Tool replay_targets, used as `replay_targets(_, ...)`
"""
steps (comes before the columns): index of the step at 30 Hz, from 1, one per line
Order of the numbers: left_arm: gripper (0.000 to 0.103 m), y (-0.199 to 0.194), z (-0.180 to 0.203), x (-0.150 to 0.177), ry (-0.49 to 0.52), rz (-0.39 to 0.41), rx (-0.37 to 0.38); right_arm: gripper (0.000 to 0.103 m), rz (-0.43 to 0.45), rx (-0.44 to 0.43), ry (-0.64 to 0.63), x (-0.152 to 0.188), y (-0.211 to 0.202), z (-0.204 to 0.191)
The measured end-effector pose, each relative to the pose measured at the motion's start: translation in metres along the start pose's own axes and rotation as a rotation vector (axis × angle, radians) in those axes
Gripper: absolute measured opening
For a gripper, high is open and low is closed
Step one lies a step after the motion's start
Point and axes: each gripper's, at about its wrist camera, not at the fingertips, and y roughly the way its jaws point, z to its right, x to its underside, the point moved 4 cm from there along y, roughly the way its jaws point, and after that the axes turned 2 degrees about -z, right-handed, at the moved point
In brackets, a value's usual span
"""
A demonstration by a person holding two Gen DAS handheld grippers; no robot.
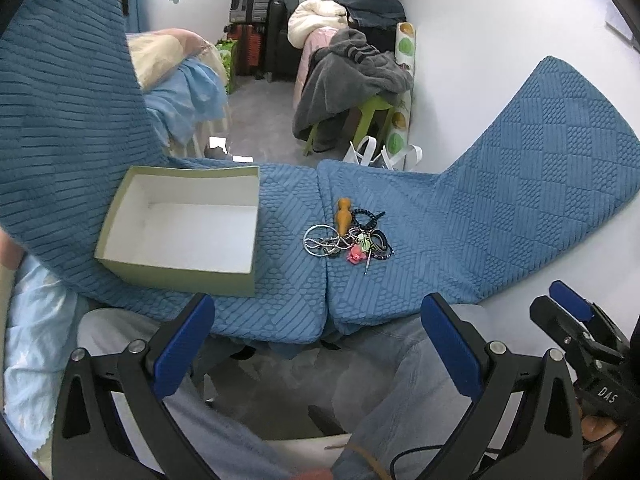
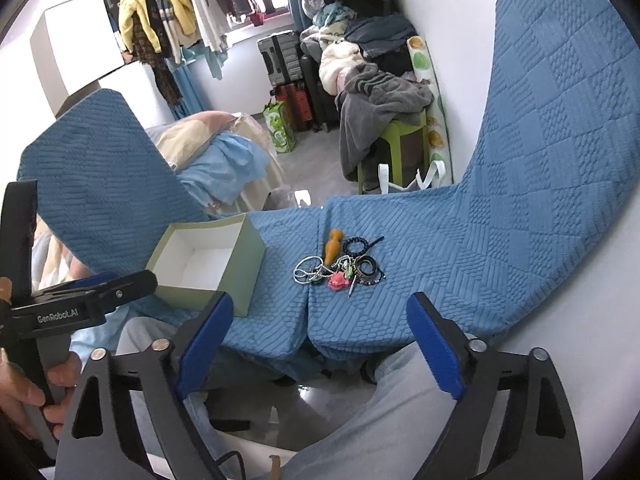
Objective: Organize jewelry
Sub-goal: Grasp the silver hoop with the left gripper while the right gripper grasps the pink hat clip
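Jewelry pile [image 1: 347, 236] beyond both grippers' fingers [image 1: 185, 346].

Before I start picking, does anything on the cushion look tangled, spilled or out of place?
Yes: the jewelry lies in one tangled heap on the blue cushion, bangles, bead strings and a pink flower piece overlapping. The box beside it sits upright and empty. Nothing looks broken or spilled onto the floor.
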Motion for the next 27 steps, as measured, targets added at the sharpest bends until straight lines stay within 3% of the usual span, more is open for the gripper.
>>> replay_targets(2, 0.102, 0.011, 0.002, -0.003, 0.007, -0.009, 0.01, 0.076, -0.014, -0.007, -0.006, -0.001, 0.013, 0.003)
replay_targets(6, 0.101, 0.037, 0.005, -0.008, 0.018, -0.03, 0.041, 0.069, -0.039, -0.011, -0.003, -0.002, 0.04, 0.015)
replay_targets(10, 0.093, 0.066, 0.008, -0.013, 0.025, -0.064, 0.063, 0.058, -0.06, -0.013, 0.004, -0.002, 0.07, 0.028)
replay_targets(27, 0.058, 0.192, 0.011, -0.025, 0.006, -0.213, 0.144, 0.06, -0.115, -0.004, 0.001, 0.003, 0.201, 0.081)
